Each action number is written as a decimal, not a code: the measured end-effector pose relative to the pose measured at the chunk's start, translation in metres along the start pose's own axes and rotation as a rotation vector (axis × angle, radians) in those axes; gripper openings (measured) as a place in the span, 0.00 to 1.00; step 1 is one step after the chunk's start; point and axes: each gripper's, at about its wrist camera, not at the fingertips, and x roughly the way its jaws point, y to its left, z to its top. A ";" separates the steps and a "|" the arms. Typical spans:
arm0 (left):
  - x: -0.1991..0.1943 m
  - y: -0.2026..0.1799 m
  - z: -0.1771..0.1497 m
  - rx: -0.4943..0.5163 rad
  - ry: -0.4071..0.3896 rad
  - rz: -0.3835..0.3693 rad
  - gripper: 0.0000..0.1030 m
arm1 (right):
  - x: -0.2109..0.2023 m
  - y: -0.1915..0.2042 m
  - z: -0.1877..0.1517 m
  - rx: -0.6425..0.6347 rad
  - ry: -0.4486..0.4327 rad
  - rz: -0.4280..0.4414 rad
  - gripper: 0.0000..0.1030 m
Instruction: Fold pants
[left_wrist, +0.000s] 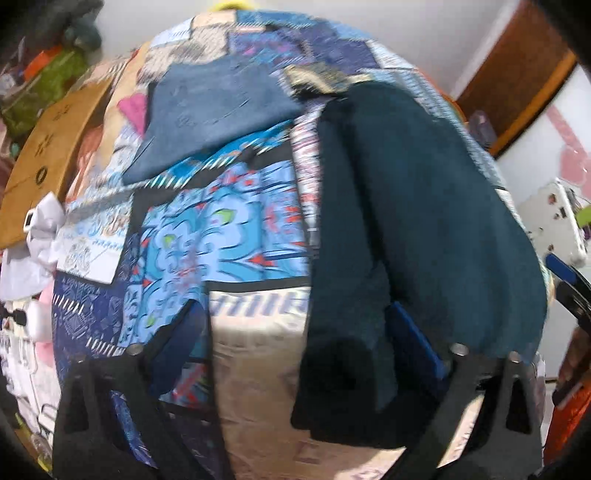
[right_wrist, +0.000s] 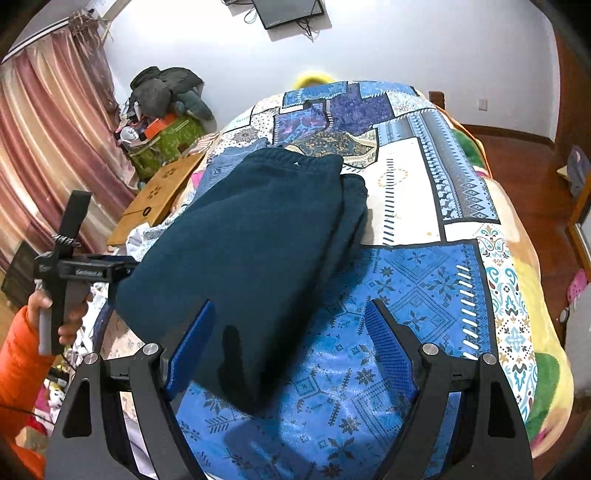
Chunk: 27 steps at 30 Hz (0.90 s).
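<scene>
Left wrist view (blurred). The left tool (left_wrist: 295, 347) stands spread wide over the bed (left_wrist: 229, 236). The dark teal pants (left_wrist: 417, 229) drape over its right finger; nothing is pinched between the pads, so the tool is released. A second, paler blue garment (left_wrist: 218, 110) lies farther up the quilt.

Right wrist view. The right tool (right_wrist: 291, 332) is likewise spread and grasps nothing. The pants (right_wrist: 251, 236) lie on the patchwork quilt as a folded bundle, waistband at the far end, the near edge resting against the left blue pad (right_wrist: 188, 354). The left tool (right_wrist: 70, 266) is seen at the bundle's left side, held by a hand (right_wrist: 62, 314) in an orange sleeve.

Risk, as judged from here: cloth hanging on one finger may be dragged when that tool withdraws, opening the fold. The bundle's left side overhangs the bed edge, so a pull that way could tip it off.
</scene>
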 end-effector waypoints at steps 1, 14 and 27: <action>-0.007 -0.006 -0.002 0.019 -0.032 0.005 0.72 | 0.003 -0.001 -0.001 0.006 0.001 -0.003 0.78; -0.008 0.030 -0.032 -0.069 -0.055 0.107 0.30 | 0.029 -0.005 -0.016 -0.026 0.070 0.026 0.39; -0.045 0.013 0.044 -0.004 -0.201 0.078 0.62 | 0.017 -0.025 0.029 -0.014 0.022 -0.019 0.43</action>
